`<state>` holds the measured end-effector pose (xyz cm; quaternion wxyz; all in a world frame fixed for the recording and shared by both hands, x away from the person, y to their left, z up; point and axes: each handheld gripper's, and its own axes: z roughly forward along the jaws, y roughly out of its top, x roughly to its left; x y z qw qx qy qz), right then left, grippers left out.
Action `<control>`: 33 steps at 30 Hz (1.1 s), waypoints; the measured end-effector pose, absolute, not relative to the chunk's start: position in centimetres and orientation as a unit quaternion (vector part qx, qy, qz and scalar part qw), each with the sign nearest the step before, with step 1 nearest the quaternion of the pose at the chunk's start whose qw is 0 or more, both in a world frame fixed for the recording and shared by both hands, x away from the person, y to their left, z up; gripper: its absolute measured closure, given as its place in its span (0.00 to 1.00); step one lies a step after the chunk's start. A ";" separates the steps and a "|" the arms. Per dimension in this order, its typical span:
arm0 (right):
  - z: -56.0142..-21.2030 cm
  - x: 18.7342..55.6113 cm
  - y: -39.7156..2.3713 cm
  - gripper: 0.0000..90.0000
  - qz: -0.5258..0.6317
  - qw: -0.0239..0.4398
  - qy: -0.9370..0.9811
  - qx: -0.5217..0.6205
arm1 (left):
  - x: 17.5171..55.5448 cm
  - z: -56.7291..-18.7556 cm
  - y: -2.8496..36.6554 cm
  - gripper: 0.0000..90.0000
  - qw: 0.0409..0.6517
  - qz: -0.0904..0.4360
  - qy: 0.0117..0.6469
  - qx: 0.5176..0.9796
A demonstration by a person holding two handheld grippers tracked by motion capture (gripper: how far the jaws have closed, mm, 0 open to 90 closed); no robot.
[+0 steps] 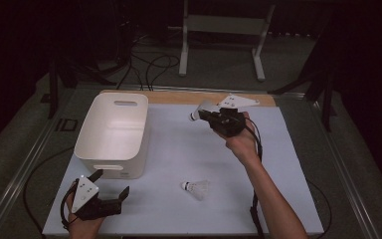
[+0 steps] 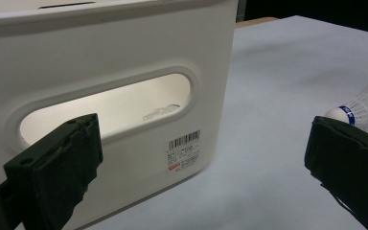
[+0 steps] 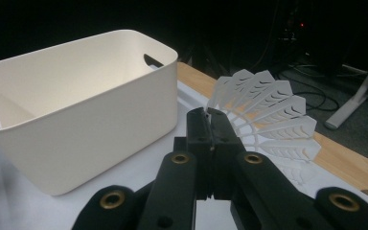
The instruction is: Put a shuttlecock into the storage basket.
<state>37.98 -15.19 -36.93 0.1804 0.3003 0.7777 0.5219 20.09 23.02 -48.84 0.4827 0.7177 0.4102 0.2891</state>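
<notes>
The right gripper [image 1: 202, 115] is hovering raised, clenching a shuttlecock [image 3: 268, 120]; the left gripper [image 1: 110, 186] is resting spread; its view is revealing the bin's [image 2: 124, 57] barcode label [image 2: 183, 150].

— Bin [image 1: 112, 134] sits left on the table [image 1: 169, 164]; one shuttlecock [image 1: 196, 189] lies right of its near corner.
— Second shuttlecock [image 1: 200, 110]: above the far edge, right of the bin.
</notes>
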 end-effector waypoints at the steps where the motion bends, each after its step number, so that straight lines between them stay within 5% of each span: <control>1: -36.9 38.0 -15.1 1.00 0.523 0.180 0.778 0.300 | 20.1 -48.8 23.0 0.00 0.483 0.289 0.410 0.718; 33: -36.3 37.8 -13.9 1.00 0.537 0.174 0.772 0.293 | 20.1 -48.8 23.0 0.00 0.482 0.289 0.410 0.719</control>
